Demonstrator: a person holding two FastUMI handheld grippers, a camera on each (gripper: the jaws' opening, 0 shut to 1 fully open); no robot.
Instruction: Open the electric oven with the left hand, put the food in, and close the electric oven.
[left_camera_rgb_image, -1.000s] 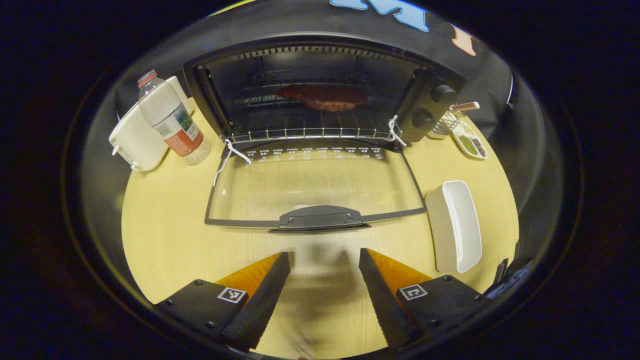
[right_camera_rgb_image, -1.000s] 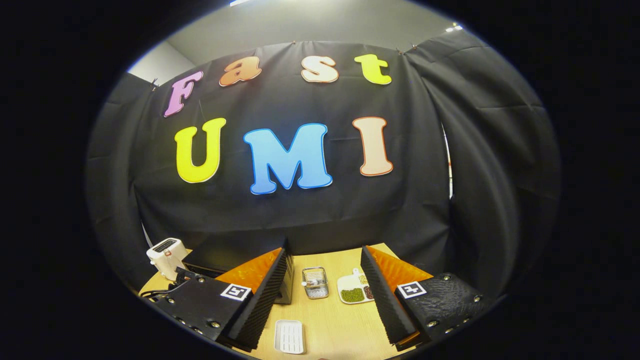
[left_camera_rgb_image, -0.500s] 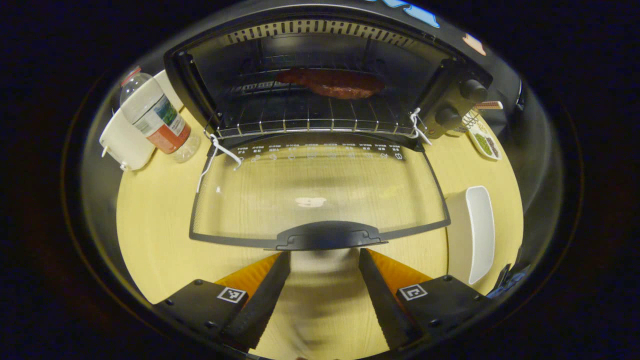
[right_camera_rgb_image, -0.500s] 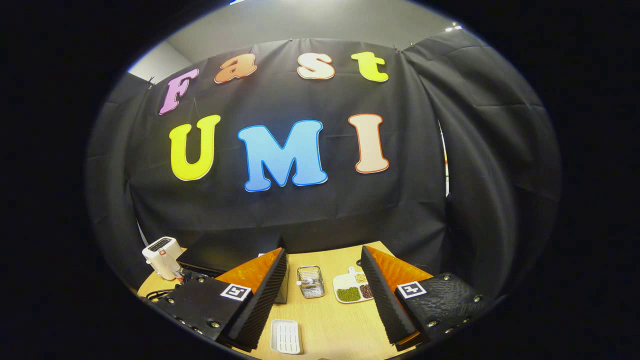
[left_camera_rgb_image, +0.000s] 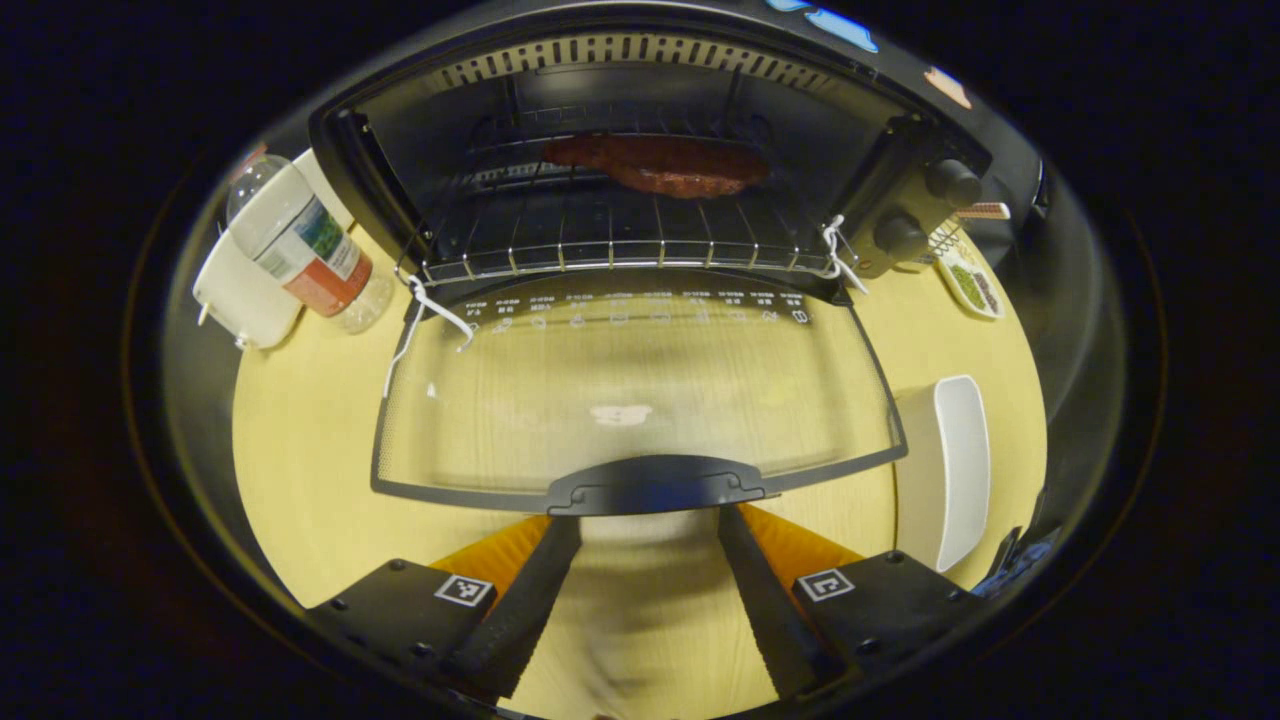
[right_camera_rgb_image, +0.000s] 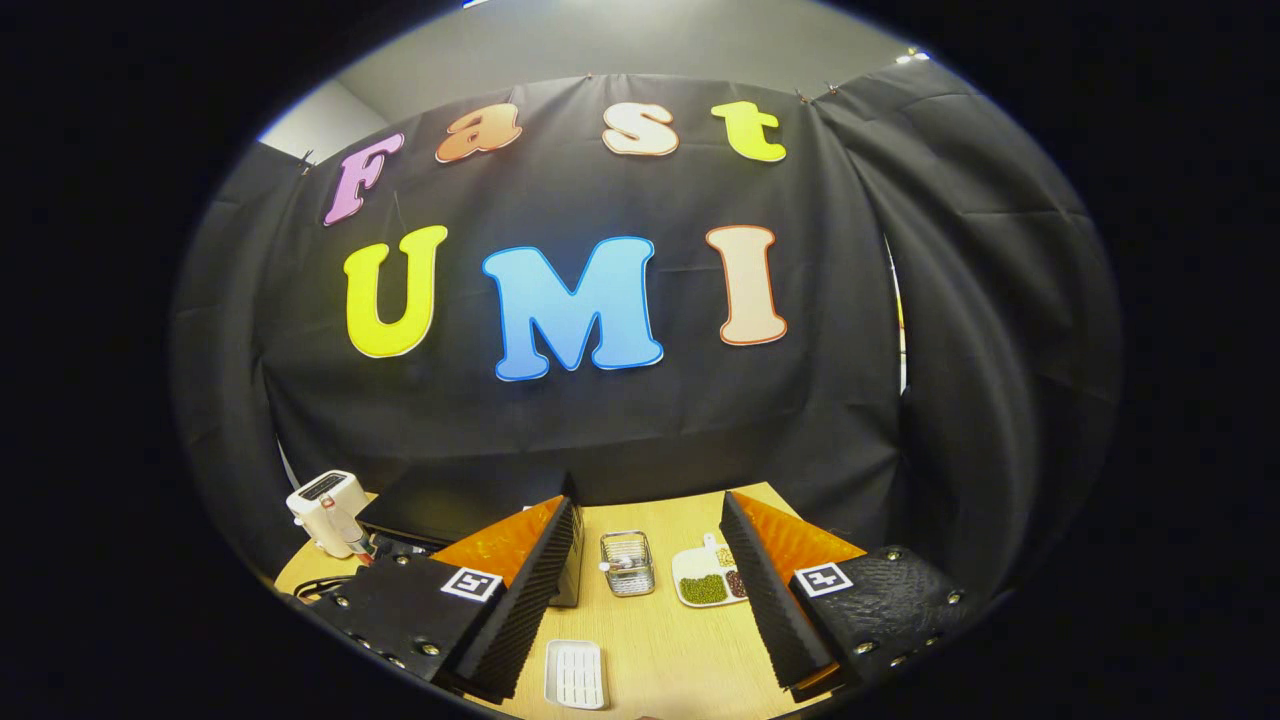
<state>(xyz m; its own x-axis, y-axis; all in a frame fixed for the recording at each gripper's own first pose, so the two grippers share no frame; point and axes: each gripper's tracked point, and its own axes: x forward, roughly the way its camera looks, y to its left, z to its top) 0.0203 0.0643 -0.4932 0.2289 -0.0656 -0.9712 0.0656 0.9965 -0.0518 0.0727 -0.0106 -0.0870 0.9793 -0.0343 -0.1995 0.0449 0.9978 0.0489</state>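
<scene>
L gripper (left_camera_rgb_image: 648, 600): my fingers spread wide, nothing btwn them, tips low over the table (left_camera_rgb_image: 300, 470).
Door handle (left_camera_rgb_image: 655, 485): just ahead of my tips, nearly touching; long axis runs side to side, across my fingers, centred on the gap.
Door (left_camera_rgb_image: 630, 390): glass, dropped flat, hinge at far edge.
Food (left_camera_rgb_image: 655, 165): reddish piece on the rack inside the oven (left_camera_rgb_image: 900, 190), straight ahead, past the door.
Next, my guess: hook under handle, swing door up and away to shut.
R gripper (right_camera_rgb_image: 648, 600): wide apart too, empty, held high, facing the wall; white tray (right_camera_rgb_image: 575, 675) below it. L is far nearer the handle.
</scene>
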